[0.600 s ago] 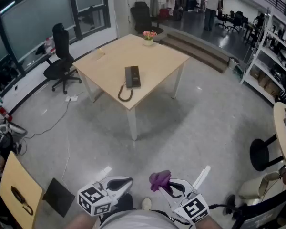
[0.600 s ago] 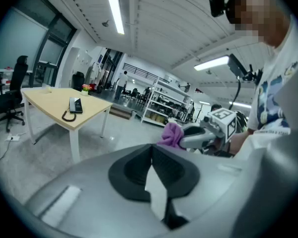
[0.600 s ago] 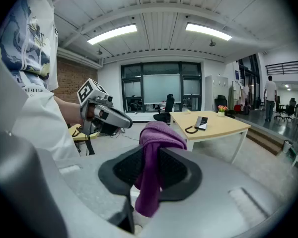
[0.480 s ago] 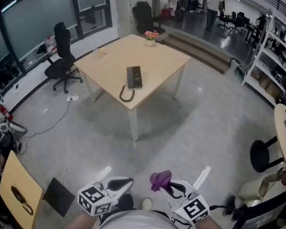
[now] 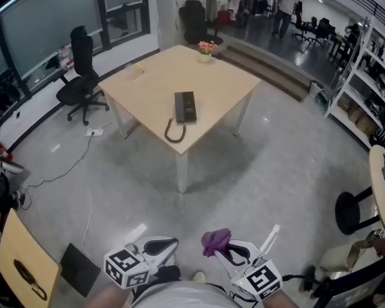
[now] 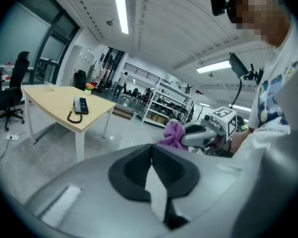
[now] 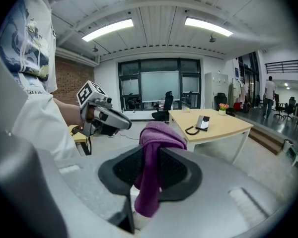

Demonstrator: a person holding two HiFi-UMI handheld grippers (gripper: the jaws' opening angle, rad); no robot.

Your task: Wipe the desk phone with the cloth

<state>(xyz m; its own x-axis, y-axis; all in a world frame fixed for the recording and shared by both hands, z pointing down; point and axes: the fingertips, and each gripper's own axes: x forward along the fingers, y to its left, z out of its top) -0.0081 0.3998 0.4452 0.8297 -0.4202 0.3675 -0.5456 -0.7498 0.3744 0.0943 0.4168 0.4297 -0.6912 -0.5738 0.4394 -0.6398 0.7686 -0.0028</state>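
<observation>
The black desk phone (image 5: 185, 106) lies on a light wooden table (image 5: 212, 85) far ahead, its coiled cord (image 5: 174, 133) hanging over the near edge; it also shows small in the left gripper view as the phone (image 6: 80, 104) and in the right gripper view as the phone (image 7: 203, 122). My right gripper (image 5: 222, 247) is shut on a purple cloth (image 7: 151, 168) that drapes between its pads and bunches above them, the cloth (image 5: 215, 240) showing at the bottom of the head view. My left gripper (image 5: 163, 246) is shut and holds nothing. Both grippers hang close to my body, well short of the table.
A small pot of flowers (image 5: 206, 49) stands at the table's far corner. A black office chair (image 5: 78, 76) is left of the table, shelving (image 5: 372, 76) at right, a round stool (image 5: 351, 210) and a yellow chair (image 5: 19, 265) nearby. Grey floor (image 5: 231, 185) lies between me and the table.
The view has shifted slightly, so the table and phone sit a little lower and to the right. Both grippers keep their places and states.
</observation>
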